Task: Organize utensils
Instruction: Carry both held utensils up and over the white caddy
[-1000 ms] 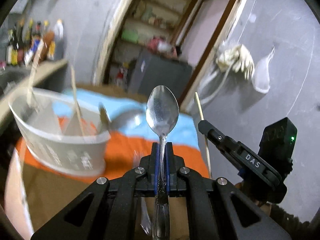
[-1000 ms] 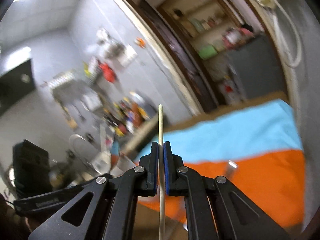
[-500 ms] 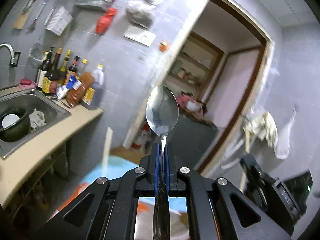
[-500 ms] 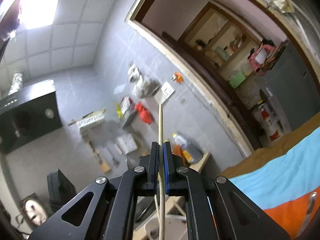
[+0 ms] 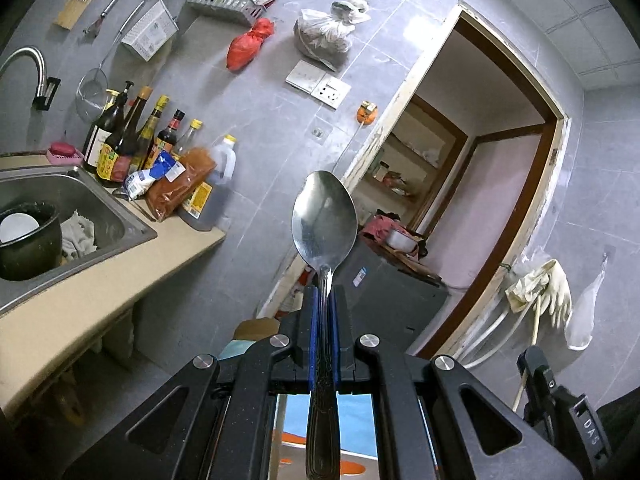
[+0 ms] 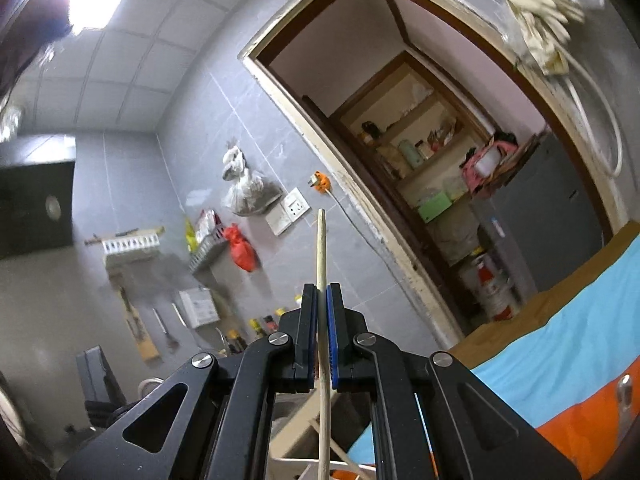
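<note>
My left gripper (image 5: 323, 294) is shut on a steel spoon (image 5: 324, 216), bowl up, held upright and pointing at the kitchen wall. My right gripper (image 6: 322, 292) is shut on a wooden chopstick (image 6: 321, 248), its tip up. The right gripper also shows at the lower right of the left wrist view (image 5: 568, 412). Another utensil's steel handle (image 6: 624, 392) lies on the orange and blue cloth (image 6: 580, 344). A white holder's rim (image 6: 296, 468) with wooden sticks shows below the right gripper.
A steel sink (image 5: 80, 208) with a black pot (image 5: 28, 236) is at the left, with bottles (image 5: 132, 140) on the counter (image 5: 100, 280). A doorway (image 5: 472, 184) and a grey fridge (image 6: 548, 216) are ahead. Gloves (image 5: 540, 284) hang on the right wall.
Both grippers have tilted upward, away from the table and the white holder, and now face the wall and doorway. Each keeps its utensil.
</note>
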{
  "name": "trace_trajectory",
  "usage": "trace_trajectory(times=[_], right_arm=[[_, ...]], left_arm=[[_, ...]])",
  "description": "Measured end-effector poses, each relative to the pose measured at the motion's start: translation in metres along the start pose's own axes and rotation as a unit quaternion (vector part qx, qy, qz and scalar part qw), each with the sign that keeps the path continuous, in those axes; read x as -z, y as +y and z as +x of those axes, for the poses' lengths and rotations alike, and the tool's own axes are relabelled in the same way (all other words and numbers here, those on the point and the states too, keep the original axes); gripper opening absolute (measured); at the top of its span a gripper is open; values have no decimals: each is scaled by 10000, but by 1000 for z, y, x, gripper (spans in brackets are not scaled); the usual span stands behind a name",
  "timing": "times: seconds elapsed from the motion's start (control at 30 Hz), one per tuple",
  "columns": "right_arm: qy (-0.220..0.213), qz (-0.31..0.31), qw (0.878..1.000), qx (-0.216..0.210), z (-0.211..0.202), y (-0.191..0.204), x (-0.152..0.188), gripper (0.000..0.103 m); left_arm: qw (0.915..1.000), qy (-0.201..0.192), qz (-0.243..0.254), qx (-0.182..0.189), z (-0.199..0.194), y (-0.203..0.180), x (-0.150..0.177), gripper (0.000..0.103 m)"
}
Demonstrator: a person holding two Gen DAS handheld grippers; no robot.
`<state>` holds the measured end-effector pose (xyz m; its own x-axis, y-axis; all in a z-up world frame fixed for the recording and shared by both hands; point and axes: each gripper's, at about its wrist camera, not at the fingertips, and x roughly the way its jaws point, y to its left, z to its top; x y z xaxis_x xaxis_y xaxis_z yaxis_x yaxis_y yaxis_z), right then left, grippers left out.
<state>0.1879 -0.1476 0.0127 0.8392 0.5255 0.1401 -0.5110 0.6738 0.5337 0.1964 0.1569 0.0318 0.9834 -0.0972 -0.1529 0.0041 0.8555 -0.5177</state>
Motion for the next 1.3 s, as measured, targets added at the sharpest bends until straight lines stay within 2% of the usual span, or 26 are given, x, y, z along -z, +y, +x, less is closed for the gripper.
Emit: trace_trajectory(times=[0.37,0.7,1.03,1.3], right_arm=[[-346,-469,9980,246,-1,7,22,3],[-348,-488,9979,259,1,-1,29,4],[-48,-487,9985,235,1,-1,33,7],[197,-419,9988,175,-3,1,30,10]], left_arm=[[9999,-143,89,23,-4,4,17,4],[9982,-38,589,-127,-3,-2,37,4],[9969,148,764,-125,-7,-5,45,4],[9980,254,549,-201,-18,-5,43,6]])
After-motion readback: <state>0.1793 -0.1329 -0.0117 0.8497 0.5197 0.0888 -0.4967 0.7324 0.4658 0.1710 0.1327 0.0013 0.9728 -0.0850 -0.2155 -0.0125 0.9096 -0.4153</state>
